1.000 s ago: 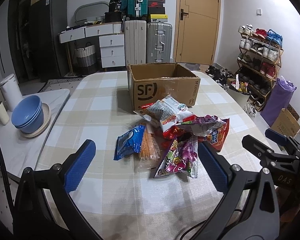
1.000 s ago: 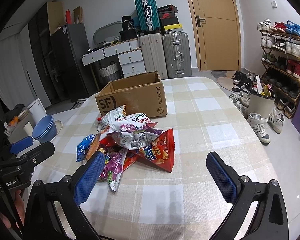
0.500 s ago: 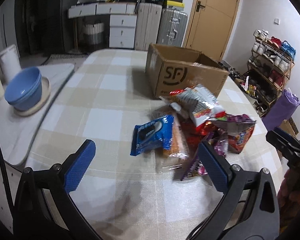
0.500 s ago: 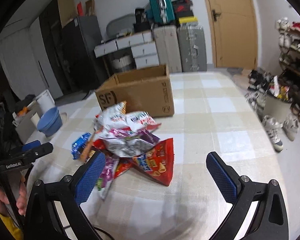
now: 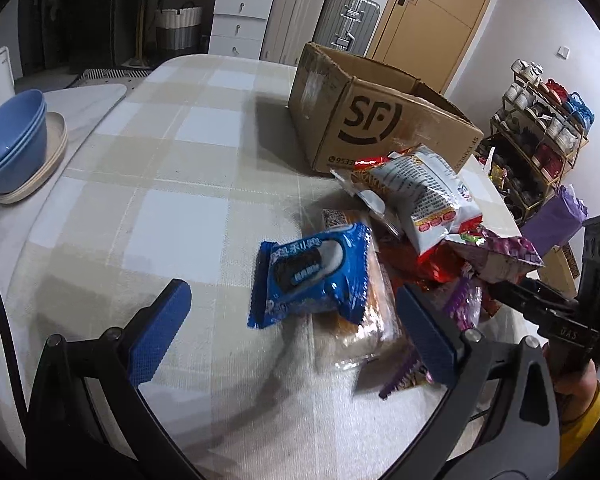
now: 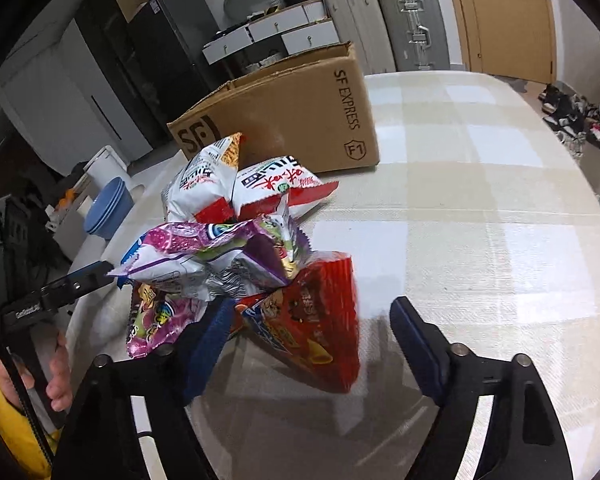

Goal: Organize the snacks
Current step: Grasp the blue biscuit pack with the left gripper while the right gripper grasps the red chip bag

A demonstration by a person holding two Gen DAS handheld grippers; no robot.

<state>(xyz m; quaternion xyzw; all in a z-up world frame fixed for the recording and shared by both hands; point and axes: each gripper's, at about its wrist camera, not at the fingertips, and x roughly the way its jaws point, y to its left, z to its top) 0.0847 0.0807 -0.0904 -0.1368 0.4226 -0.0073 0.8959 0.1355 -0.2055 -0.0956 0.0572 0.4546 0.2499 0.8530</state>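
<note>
Right wrist view: the right gripper (image 6: 306,334) has its jaws apart and closing, with the red snack bag (image 6: 314,320) lying between them at lower centre; the pads do not press on it. Behind the red bag, left of centre, the heap holds a purple bag (image 6: 204,252) and two white bags (image 6: 236,184). Above them stands the open cardboard box (image 6: 300,120) on the checked surface (image 6: 480,220). At the left edge the other gripper and a hand (image 6: 58,380) show.

In the left wrist view, the left gripper (image 5: 290,330) has its jaws wide apart with nothing clamped. The blue cookie pack (image 5: 314,276) lies just beyond them at centre, resting on a clear-wrapped orange pack (image 5: 364,320). Blue bowls (image 5: 12,136) sit on a plate at the left edge, suitcases (image 5: 324,24) at top centre, a shoe rack (image 5: 540,128) at right
</note>
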